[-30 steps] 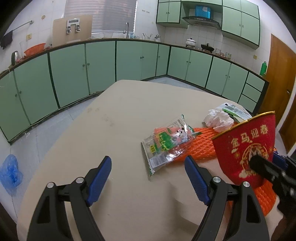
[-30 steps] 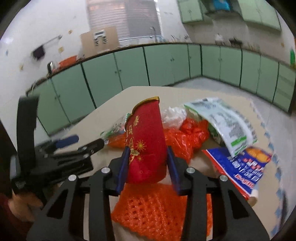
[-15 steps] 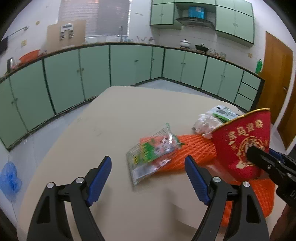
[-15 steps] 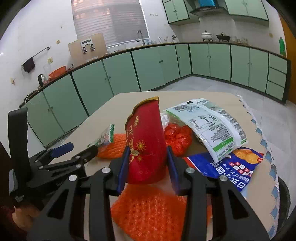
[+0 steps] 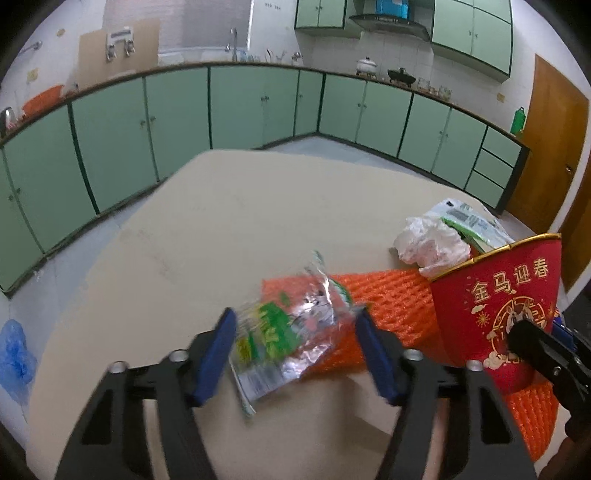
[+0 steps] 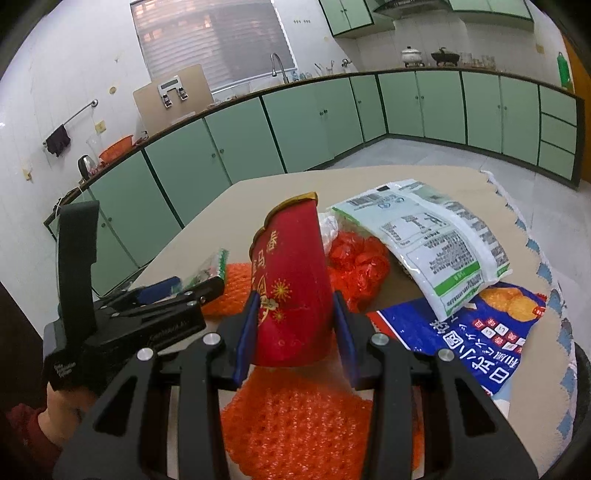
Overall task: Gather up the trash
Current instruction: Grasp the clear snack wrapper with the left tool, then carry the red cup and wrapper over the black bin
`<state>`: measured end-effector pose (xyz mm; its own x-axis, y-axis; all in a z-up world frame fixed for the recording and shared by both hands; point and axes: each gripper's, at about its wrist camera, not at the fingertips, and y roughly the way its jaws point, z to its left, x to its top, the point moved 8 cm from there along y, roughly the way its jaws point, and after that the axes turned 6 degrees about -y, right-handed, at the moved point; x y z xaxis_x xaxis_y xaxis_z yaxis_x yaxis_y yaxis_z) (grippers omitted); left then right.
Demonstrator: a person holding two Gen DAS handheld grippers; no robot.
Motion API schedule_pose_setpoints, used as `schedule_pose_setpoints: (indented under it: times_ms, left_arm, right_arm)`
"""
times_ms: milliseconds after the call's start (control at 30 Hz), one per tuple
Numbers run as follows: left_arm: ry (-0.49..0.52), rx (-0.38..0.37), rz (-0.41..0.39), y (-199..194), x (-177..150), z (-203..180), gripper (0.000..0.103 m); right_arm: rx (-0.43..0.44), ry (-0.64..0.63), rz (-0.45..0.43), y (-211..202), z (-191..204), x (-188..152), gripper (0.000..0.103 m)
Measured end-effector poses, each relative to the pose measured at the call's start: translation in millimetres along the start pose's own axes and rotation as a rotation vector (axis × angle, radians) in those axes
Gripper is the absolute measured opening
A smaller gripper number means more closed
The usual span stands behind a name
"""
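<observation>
Beige table (image 5: 229,221): orange foam net (image 5: 388,295), white packet (image 6: 436,240), blue packet (image 6: 461,332)

green cabinets (image 5: 251,107) | wooden door (image 5: 546,147) | sink tap (image 6: 277,66) | window blind (image 6: 210,37)

A kitchen with white tiled walls (image 6: 44,74) and a pale tiled floor (image 6: 436,155) — a long run of mint-green base cabinets (image 5: 177,122) curves around the corner, with matching wall cabinets (image 5: 472,29) above and a range hood (image 5: 388,22) between them. A window with closed blinds (image 6: 210,40) sits over the sink tap (image 6: 279,66), and a brown wooden door (image 5: 546,147) stands at the right — in the middle is a beige table (image 5: 258,206).
</observation>
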<state>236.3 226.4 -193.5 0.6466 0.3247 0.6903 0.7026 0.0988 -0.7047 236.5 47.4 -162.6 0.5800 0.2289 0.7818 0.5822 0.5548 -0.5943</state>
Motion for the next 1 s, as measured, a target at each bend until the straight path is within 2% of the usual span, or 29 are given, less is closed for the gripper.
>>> schedule_pose_setpoints:
  times_ms: [167,233,300,467,700,1000]
  left_arm:
    - [0.001,-0.018,-0.014,-5,1,-1,0.032]
    - [0.007,-0.019,-0.021,-9,0,-3,0.016]
    - [-0.001,-0.029,-0.022,-12,-2,-2,0.008]
    - [-0.031,-0.044,-0.054,-30,-1,1,0.004]
    - [-0.037,-0.086,-0.108,-65,6,1,0.003]
    - [-0.011,-0.159,-0.118,-94,0,-18,0.003]
  right_arm:
    - [0.014,0.015,0.004,0,-8,-3,0.038]
    - [0.014,0.015,0.002,-2,-9,-4,0.038]
    - [0.01,0.01,-0.002,-5,-9,-3,0.038]
    - [0.009,-0.002,-0.015,-14,-6,-1,0.038]
    - [0.012,-0.033,-0.042,-31,6,4,0.038]
    - [0.0,-0.038,-0.072,-56,8,8,0.038]
